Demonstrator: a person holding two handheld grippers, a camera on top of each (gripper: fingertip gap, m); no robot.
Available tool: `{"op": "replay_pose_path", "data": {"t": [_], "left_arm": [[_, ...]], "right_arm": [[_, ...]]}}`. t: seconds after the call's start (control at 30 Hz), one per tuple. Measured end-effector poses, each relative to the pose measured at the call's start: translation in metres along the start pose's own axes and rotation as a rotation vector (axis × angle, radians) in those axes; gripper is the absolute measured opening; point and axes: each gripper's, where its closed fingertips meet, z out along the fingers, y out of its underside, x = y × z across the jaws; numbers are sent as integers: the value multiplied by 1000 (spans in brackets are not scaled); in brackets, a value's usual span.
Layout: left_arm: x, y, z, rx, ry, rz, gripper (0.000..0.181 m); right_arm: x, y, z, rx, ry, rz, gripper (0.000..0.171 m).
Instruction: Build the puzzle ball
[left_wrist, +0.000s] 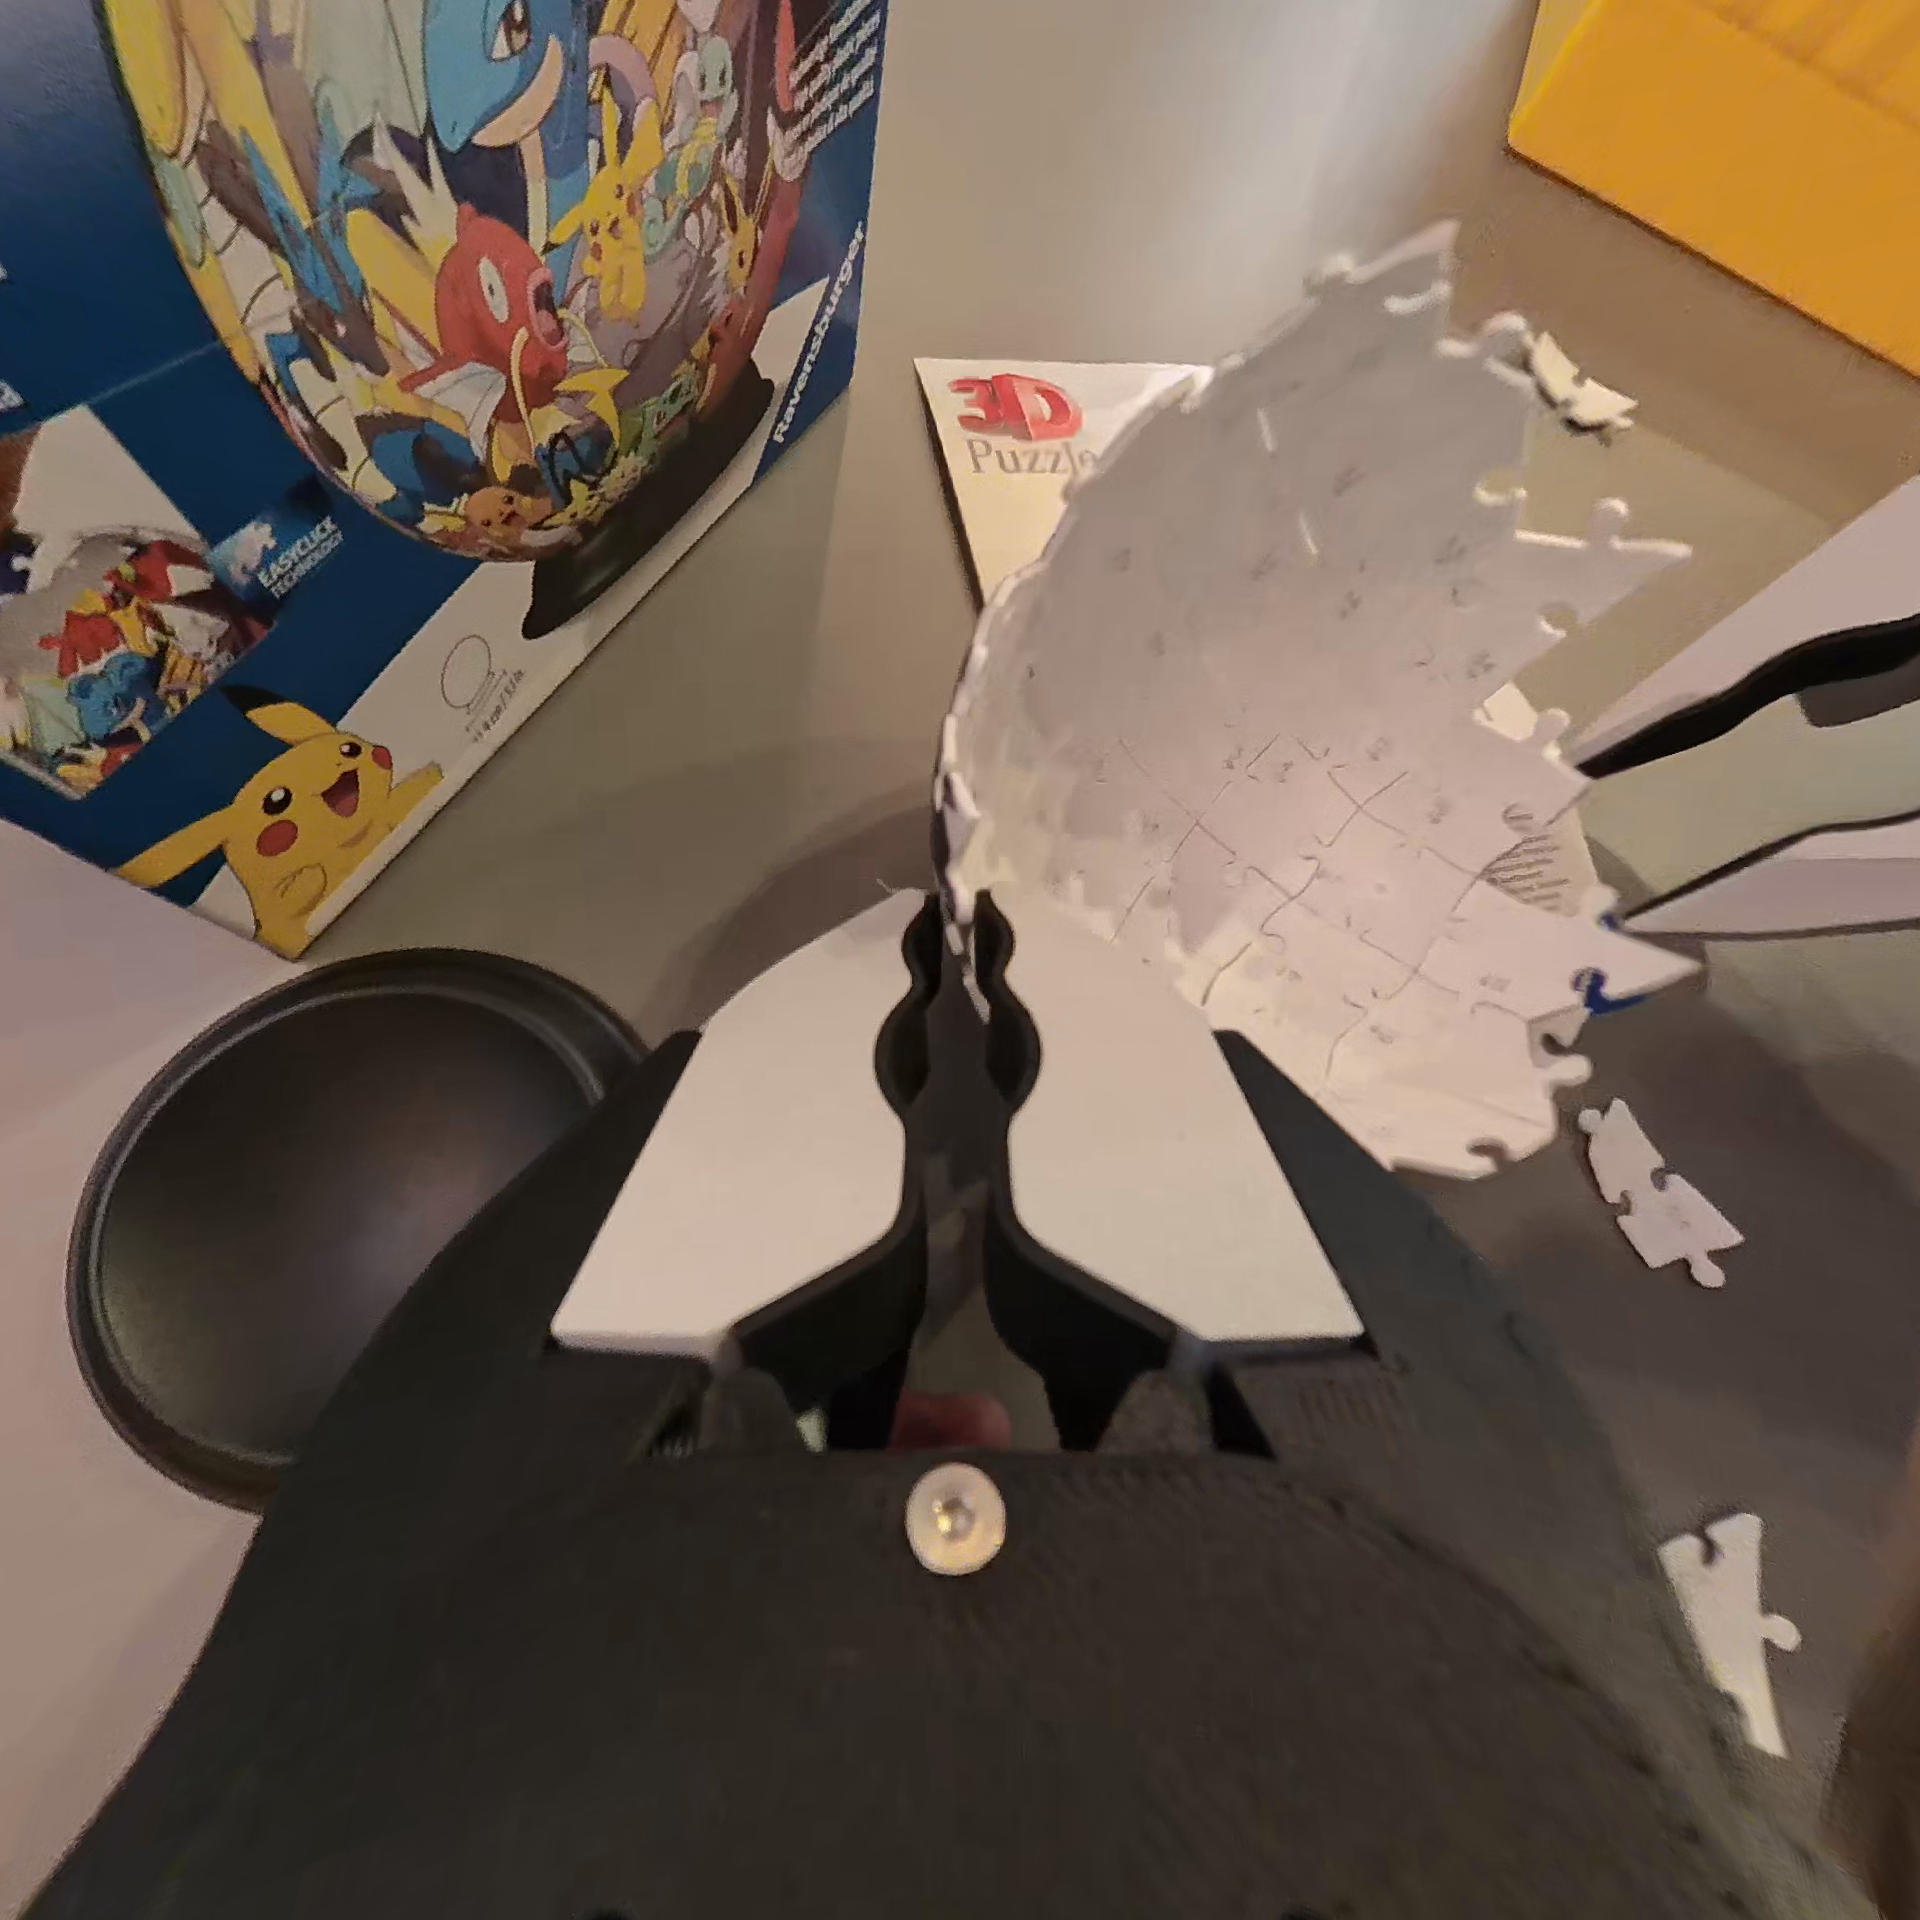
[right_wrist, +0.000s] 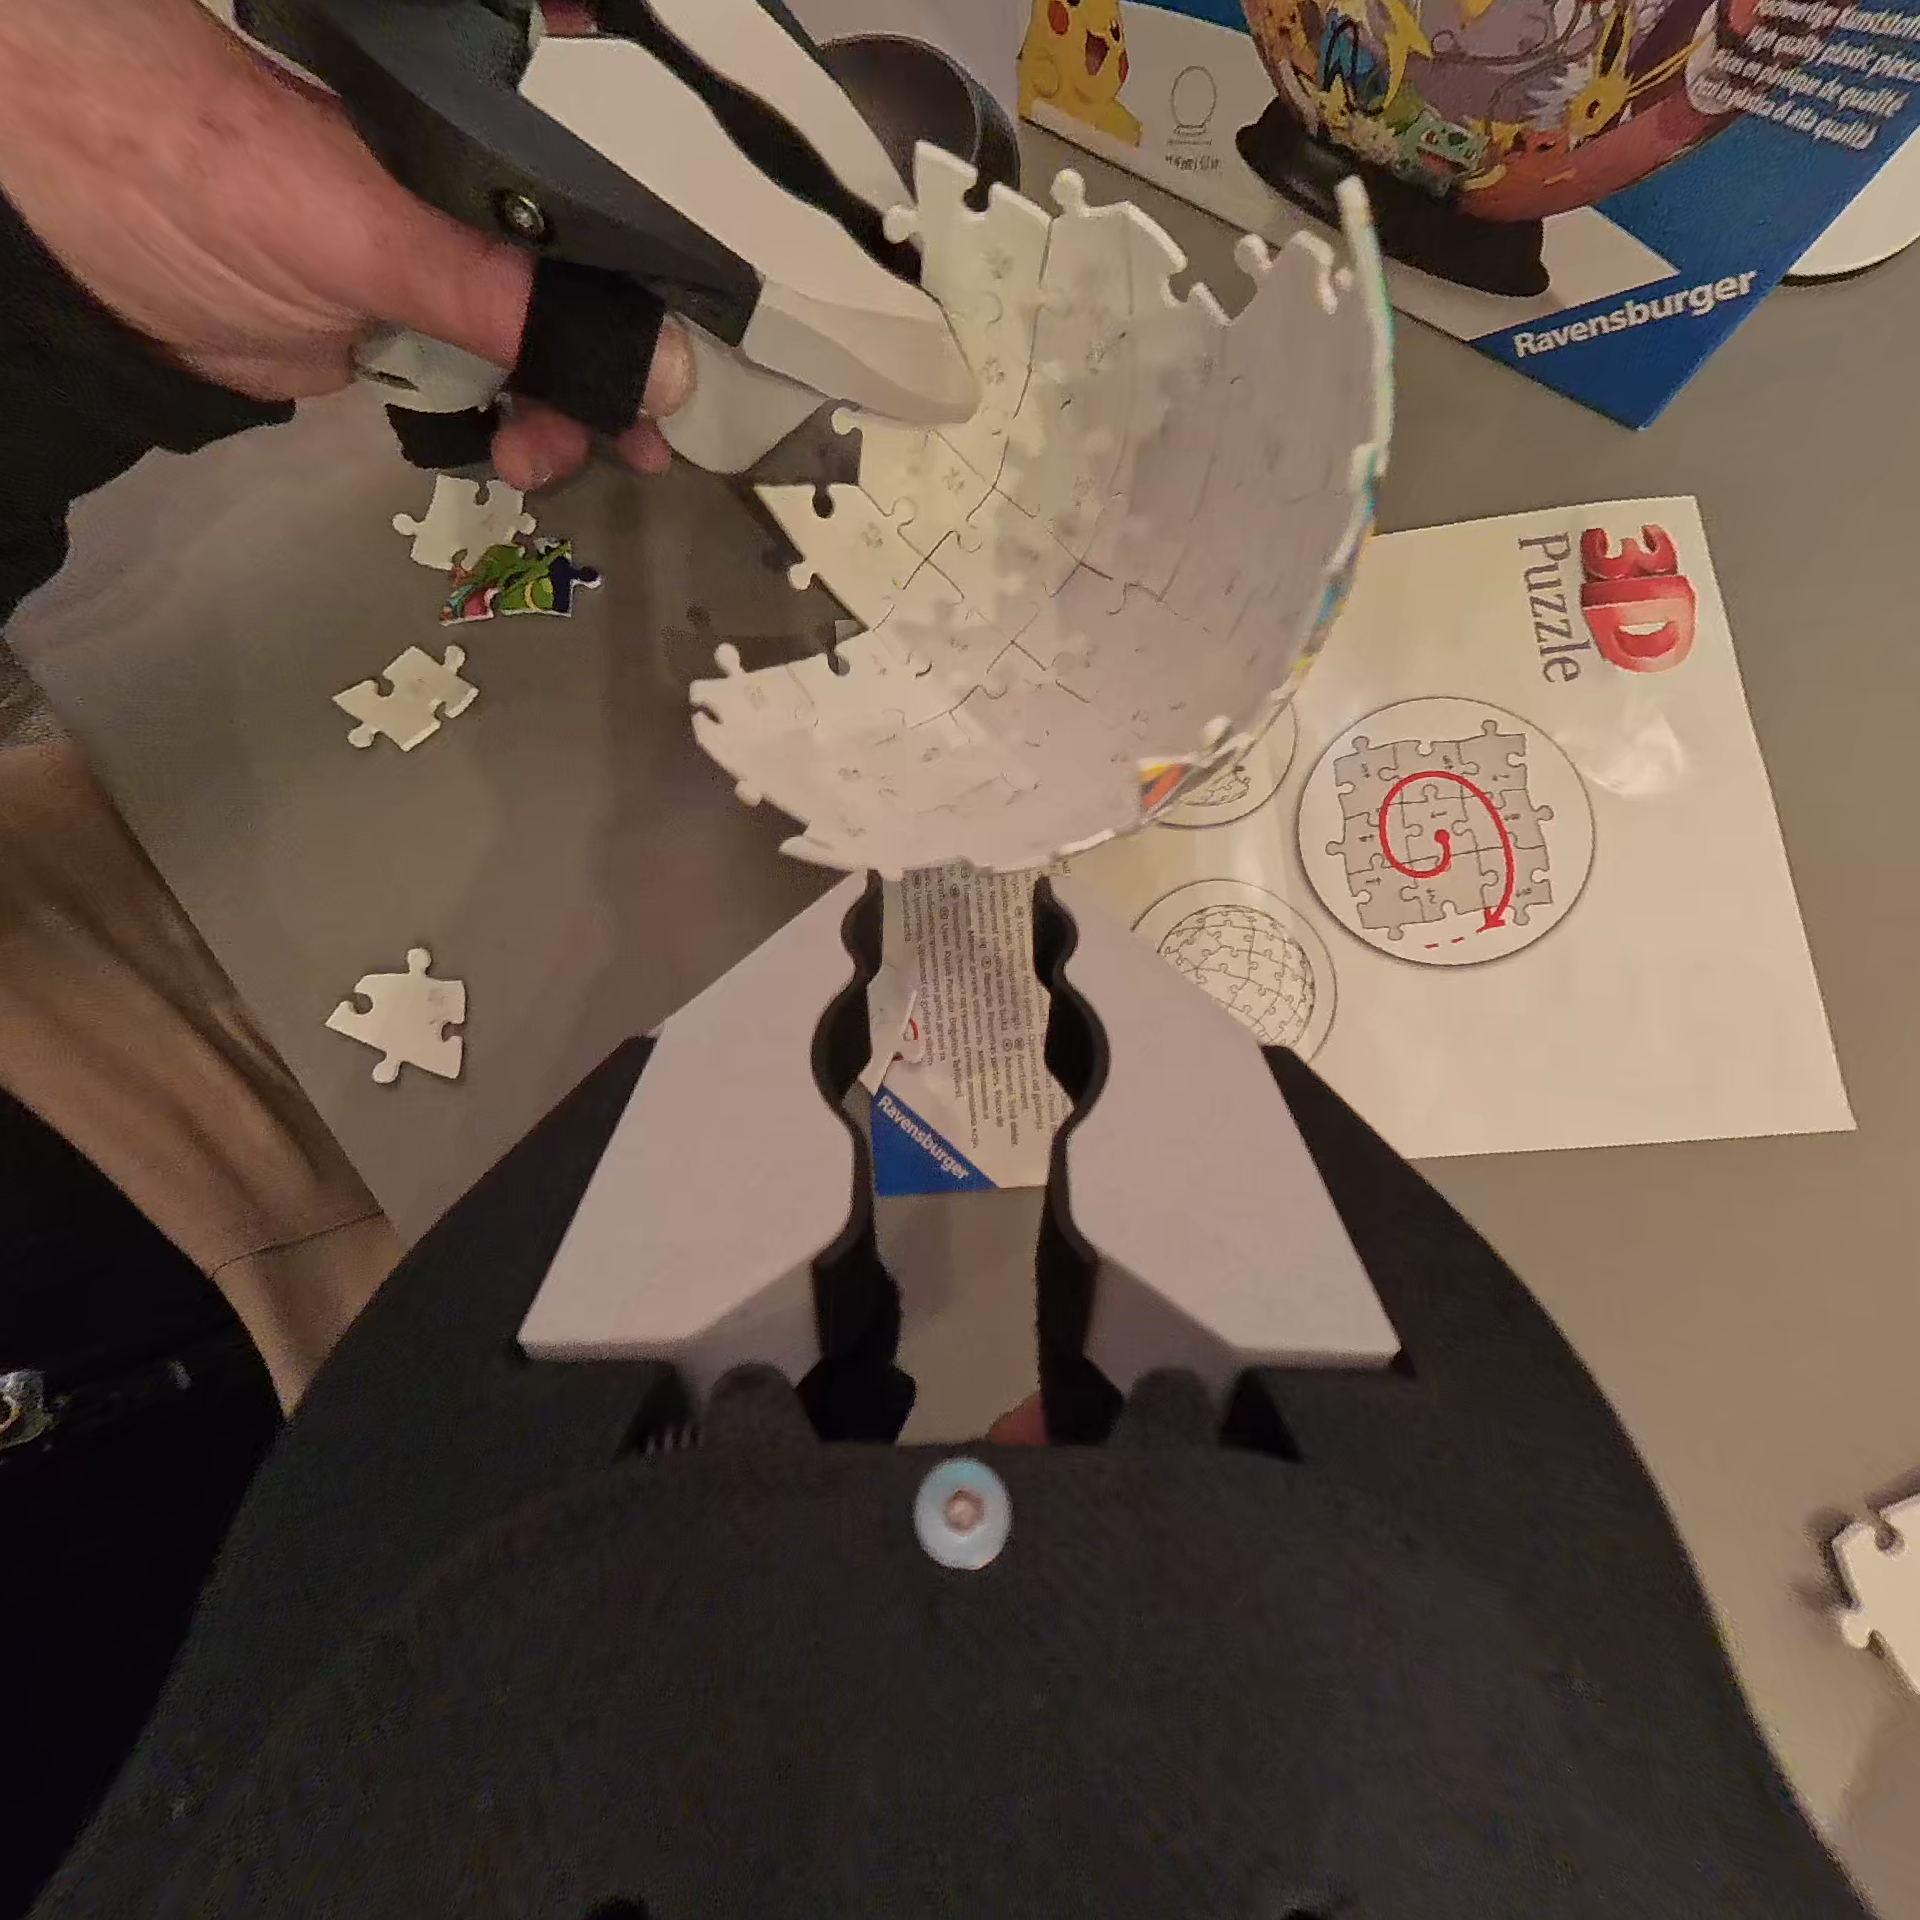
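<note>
Though roughly half the puzzle ball (right_wrist: 1049, 540) is joined, loose pieces (right_wrist: 407, 694) remain; left gripper (left_wrist: 961, 914) pinches its rim, right gripper (right_wrist: 956, 904) gapes narrowly, empty

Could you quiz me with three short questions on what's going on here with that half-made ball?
1. True or false: the left gripper is shut on the rim of the puzzle shell.
2. How does the right gripper stand? A) open, holding nothing B) shut on a loose piece C) shut on the paper sheet
3. Fill in: the black round stand lies on the table beside the ____ gripper.

Key: 1 true. 2 A; its jaws stand apart just below the shell, with the instruction sheet showing through the gap. 3 left.
</note>
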Motion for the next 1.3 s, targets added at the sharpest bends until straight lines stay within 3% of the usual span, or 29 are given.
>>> {"op": "replay_pose_path", "data": {"t": [0.43, 0.67, 1.07, 1.17, 1.3], "left_arm": [[8, -15, -6, -23, 129, 197, 3], [13, -18, -14, -93, 204, 294, 2], [-4, -13, -62, -112, 178, 266, 2], [-9, -5, -73, -113, 163, 249, 2], [-13, 6, -81, -115, 152, 229, 2]], "right_arm": [[12, -8, -42, 117, -37, 14, 32], [20, -15, -43, 147, -57, 22, 37], [15, 23, 18, -43, -66, -245, 33], [23, 28, 32, -87, -25, -294, 27], [35, 27, 31, -87, -25, -223, 7]]}}
